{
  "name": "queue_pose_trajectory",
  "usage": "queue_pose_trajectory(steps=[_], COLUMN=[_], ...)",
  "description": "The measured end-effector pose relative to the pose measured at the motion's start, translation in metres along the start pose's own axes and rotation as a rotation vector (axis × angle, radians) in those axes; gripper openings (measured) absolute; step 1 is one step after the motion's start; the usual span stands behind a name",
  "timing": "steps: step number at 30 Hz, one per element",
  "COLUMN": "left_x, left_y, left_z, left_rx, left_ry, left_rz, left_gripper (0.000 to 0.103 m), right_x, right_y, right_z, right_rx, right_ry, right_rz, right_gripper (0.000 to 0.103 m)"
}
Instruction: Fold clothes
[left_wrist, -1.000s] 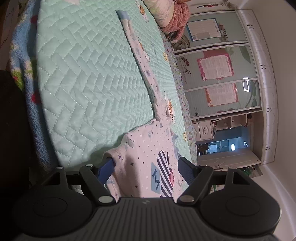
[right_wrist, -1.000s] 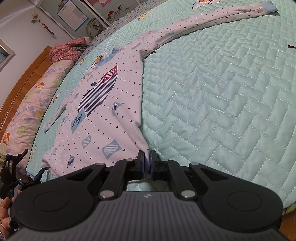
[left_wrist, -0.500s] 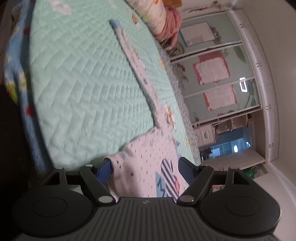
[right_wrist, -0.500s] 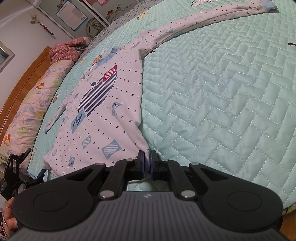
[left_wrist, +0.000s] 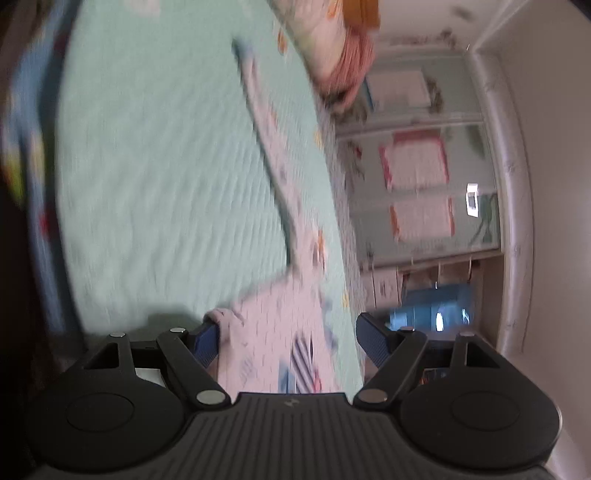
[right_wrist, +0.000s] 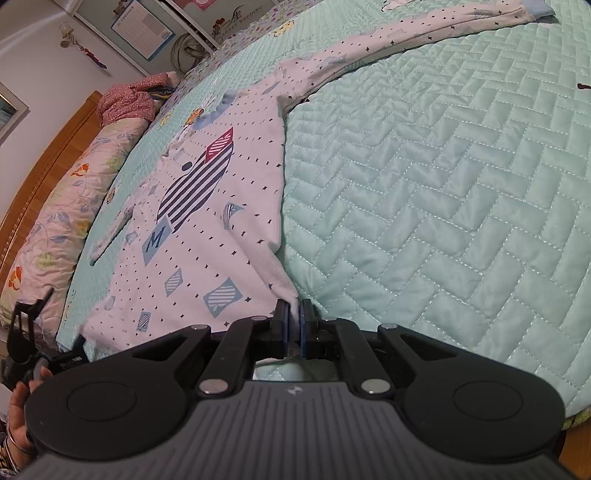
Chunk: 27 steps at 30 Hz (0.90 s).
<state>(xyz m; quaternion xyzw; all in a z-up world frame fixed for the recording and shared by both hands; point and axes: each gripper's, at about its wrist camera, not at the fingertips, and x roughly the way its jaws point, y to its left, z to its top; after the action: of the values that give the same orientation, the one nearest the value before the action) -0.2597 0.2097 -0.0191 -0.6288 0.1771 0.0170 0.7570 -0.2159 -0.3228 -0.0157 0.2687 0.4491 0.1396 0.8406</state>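
Shirt (right_wrist: 207, 236), white, printed, spread on quilt (right_wrist: 424, 184). My right gripper (right_wrist: 294, 317) pinches its hem corner. My left gripper (left_wrist: 288, 339) gapes wide, hem between its fingers.

Shirt (right_wrist: 236, 236): soft matt knit cloth, white with small printed marks and striped patches; ribbed blue cuff.
Bedspread (right_wrist: 443, 184): quilted mint cloth stitched in a herringbone pattern, faint sheen, puffy between seams.
Pillow (right_wrist: 62, 221): floral printed cloth, matt.
Headboard (right_wrist: 44, 162): wood, orange-brown, smooth and slightly glossy.
Right claw (right_wrist: 294, 321): matt black plastic arms, bright metal pivot pins, blue ridged pads; ribbed grey plastic body.
Left claw (left_wrist: 288, 343): same finish.
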Motion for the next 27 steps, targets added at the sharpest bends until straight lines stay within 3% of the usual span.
queue_pose_trajectory(steps=[5,8,12,16,20,25,27], left_x=[0.004,0.009,0.001,-0.008,0.0,0.019,0.026], left_y=[-0.006,-0.003,-0.012,-0.047,-0.063,-0.071,-0.073], left_z=[0.0,0.001,0.014,0.026,0.03,0.017,0.013], left_rx=[0.086,0.072,0.118,0.357,0.523,0.65,0.694], left_ry=[0.135,0.284,0.37,0.352,0.34,0.345,0.361], left_rz=[0.075,0.158,0.25,0.353,0.475,0.512,0.526], left_gripper=[0.082,0.083,0.083,0.084,0.084,0.084,0.084], right_x=[0.0,0.0,0.0,0.0,0.0,0.0,-0.001], right_y=[-0.001,-0.001,-0.002,-0.001,0.012,0.031,0.037], right_z=[0.001,0.001,0.002,0.002,0.002,0.002,0.001], right_rx=[0.004,0.009,0.021,0.02,-0.046,-0.14,-0.165], right_ry=[0.001,0.0,0.006,0.007,0.012,0.038,0.046], right_rz=[0.003,0.005,0.016,0.014,-0.015,-0.027,-0.036], right_gripper=[0.006,0.007,0.008,0.01,0.018,0.052,0.054])
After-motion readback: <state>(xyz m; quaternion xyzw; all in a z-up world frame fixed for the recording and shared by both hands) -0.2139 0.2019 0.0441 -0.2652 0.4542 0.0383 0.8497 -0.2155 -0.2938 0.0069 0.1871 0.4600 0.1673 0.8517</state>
